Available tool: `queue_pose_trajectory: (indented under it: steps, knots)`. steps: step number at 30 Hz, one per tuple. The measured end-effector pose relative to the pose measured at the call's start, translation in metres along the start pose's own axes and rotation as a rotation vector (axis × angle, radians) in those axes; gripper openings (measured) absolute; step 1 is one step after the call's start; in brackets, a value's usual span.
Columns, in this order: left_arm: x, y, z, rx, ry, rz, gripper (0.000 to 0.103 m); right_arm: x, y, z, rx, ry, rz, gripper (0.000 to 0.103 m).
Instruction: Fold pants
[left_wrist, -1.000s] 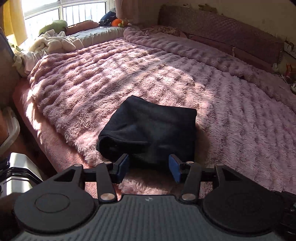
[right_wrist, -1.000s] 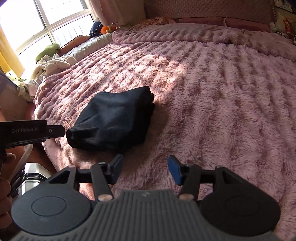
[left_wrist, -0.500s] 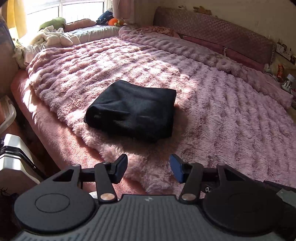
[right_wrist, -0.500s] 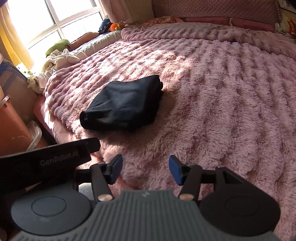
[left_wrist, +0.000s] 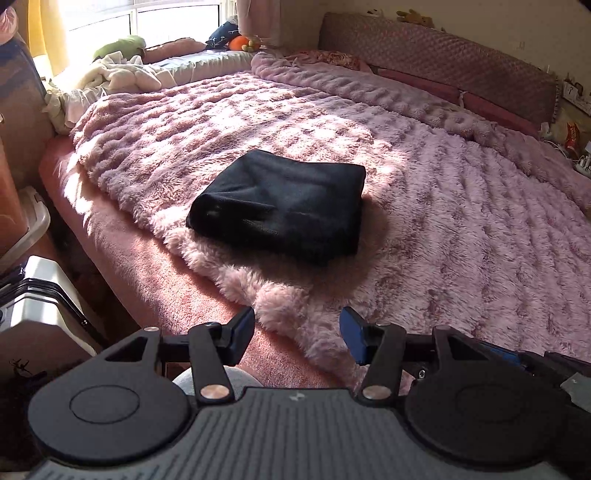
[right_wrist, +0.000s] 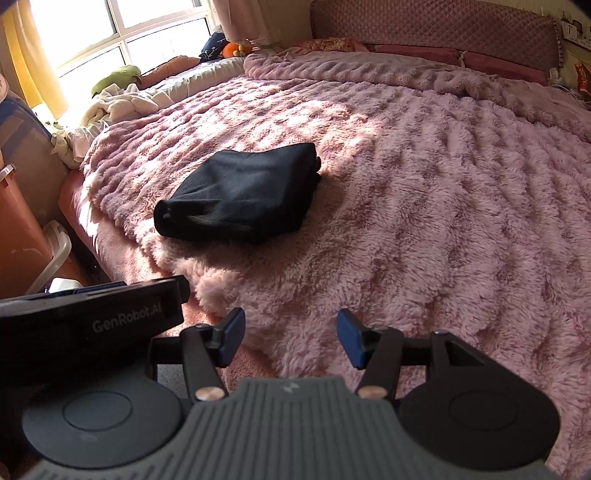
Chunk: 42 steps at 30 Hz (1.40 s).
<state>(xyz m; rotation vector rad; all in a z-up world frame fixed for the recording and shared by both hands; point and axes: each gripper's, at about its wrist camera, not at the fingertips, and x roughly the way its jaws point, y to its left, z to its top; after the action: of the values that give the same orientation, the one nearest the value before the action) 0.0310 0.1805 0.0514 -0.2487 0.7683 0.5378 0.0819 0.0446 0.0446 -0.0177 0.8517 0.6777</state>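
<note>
Folded pants (left_wrist: 284, 206) on blanket (left_wrist: 443, 229) near bed's front edge, headboard (left_wrist: 436, 59) behind, window (right_wrist: 122, 33) far left

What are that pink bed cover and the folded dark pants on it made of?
The pink bed cover looks like long-pile plush or faux fur: shaggy tufts lie in soft ridges and fray at its edge. The folded pants seem a matte black fabric, perhaps a knit or fleece: no sheen in sunlight, thick soft rounded folds. The exact fibre cannot be told.
</note>
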Motion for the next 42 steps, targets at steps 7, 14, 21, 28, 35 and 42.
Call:
queue_pose_trajectory:
  steps: [7,14,21,28,35,42]
  knots:
    - [0.001,-0.003,-0.002,0.007,0.006,-0.01,0.062,-0.001,-0.005,-0.002,-0.001,0.002,-0.007,0.051]
    - [0.0,-0.007,-0.006,-0.015,-0.002,-0.019,0.062,-0.003,-0.005,-0.003,-0.002,-0.003,-0.017,0.051]
    - [0.001,-0.009,-0.007,-0.007,0.004,-0.027,0.062,-0.003,-0.007,-0.004,-0.018,-0.002,-0.023,0.049]
    - [0.001,-0.012,-0.008,-0.007,0.006,-0.023,0.062,-0.003,-0.01,-0.006,-0.026,-0.004,-0.026,0.048]
    - [0.001,-0.013,-0.008,-0.005,0.005,-0.025,0.062,-0.004,-0.011,-0.006,-0.026,-0.006,-0.023,0.047]
    - [0.0,-0.015,-0.008,-0.014,-0.005,-0.052,0.061,-0.006,-0.012,-0.006,-0.028,-0.013,-0.018,0.047]
